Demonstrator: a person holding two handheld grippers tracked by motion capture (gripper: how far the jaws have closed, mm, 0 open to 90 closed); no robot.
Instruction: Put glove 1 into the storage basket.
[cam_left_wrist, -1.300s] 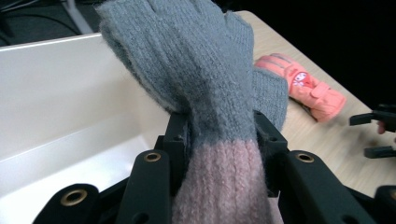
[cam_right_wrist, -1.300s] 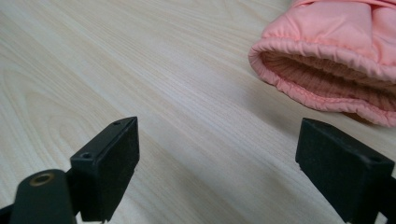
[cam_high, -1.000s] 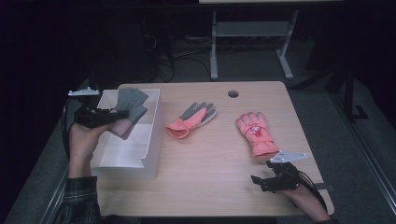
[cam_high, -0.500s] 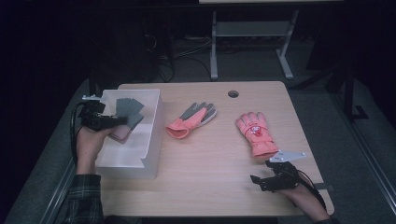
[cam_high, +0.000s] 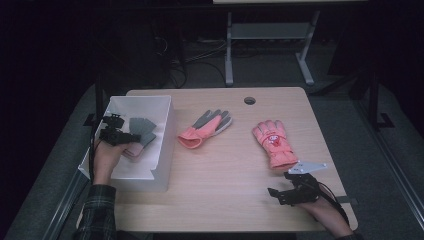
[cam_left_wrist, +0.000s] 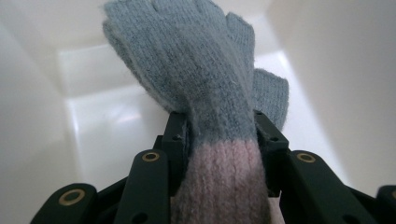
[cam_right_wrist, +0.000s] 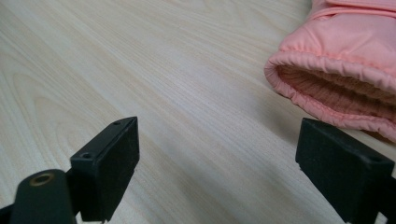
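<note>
A grey-and-pink knitted glove (cam_left_wrist: 205, 107) is clamped at its cuff between the jaws of the left tongs (cam_high: 119, 134), and it is being placed inside the white plastic bin (cam_high: 165, 145) at the left side of the desk (cam_high: 225, 190). In the left gripper view the grey fingers are seen draped forward over the bin's floor, while the pink ribbed cuff is pinched between the two black pads. The step in hand is judged to be the setting-down of this glove in the bin; the grip is not yet released.

Two salmon-pink gloves remain on the desk to the right of the bin: a grey-palmed glove (cam_high: 205, 129) near the bin, and a padded ski glove (cam_high: 274, 144) further from it. The right tongs (cam_high: 287, 192) are held wide open with nothing between the jaws, just short of the ski glove's cuff.

For the next move, an opening of the left tongs is called for so that the knitted glove is dropped, followed by a lift clear of the bin wall.
</note>
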